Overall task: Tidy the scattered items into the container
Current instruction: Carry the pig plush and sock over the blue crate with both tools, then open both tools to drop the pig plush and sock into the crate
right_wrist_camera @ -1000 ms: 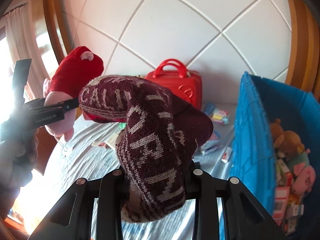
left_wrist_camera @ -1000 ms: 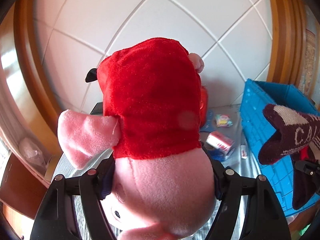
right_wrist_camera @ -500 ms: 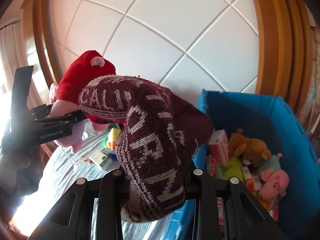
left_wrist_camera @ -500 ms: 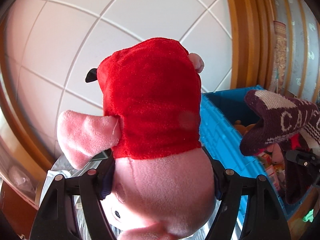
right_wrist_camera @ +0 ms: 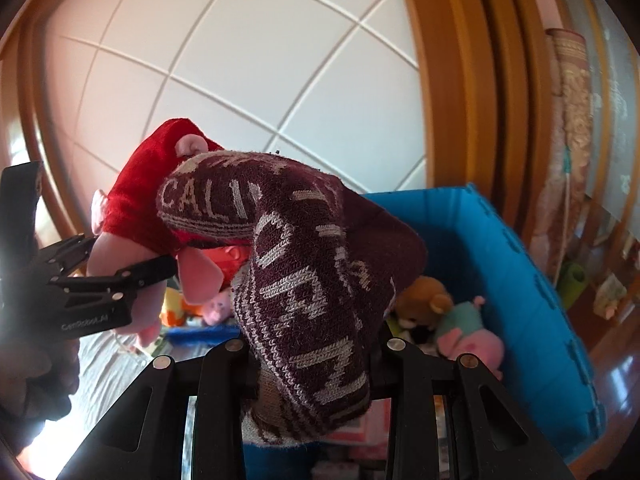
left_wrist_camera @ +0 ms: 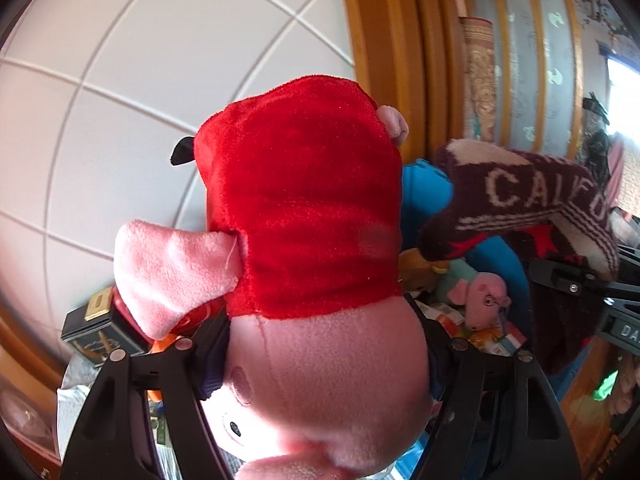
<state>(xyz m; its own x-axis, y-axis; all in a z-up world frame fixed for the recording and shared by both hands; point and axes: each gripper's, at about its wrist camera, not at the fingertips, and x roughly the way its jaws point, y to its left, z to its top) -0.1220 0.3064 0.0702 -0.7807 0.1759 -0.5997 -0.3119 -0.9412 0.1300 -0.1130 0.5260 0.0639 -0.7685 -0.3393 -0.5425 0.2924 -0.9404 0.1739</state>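
Both views swing right compared with a second ago, so the blue container [right_wrist_camera: 516,264] now sits ahead of the two loads rather than off at the edge. It rests on the grey-covered surface [right_wrist_camera: 108,364] and already holds a brown bear [right_wrist_camera: 424,300] and a small pink pig toy [right_wrist_camera: 472,344].

Next in size, the pink pig plush in a red dress [left_wrist_camera: 304,240] is pinched at its head by the left hand-held gripper [left_wrist_camera: 320,364], left of the bin's near wall.

The maroon lettered sock [right_wrist_camera: 304,288] is clamped in the right hand-held gripper [right_wrist_camera: 312,352], above the bin's near corner.

Likely risks: the two soft loads nearly touch and may snag, and releasing the plush now would probably drop it outside the wall.
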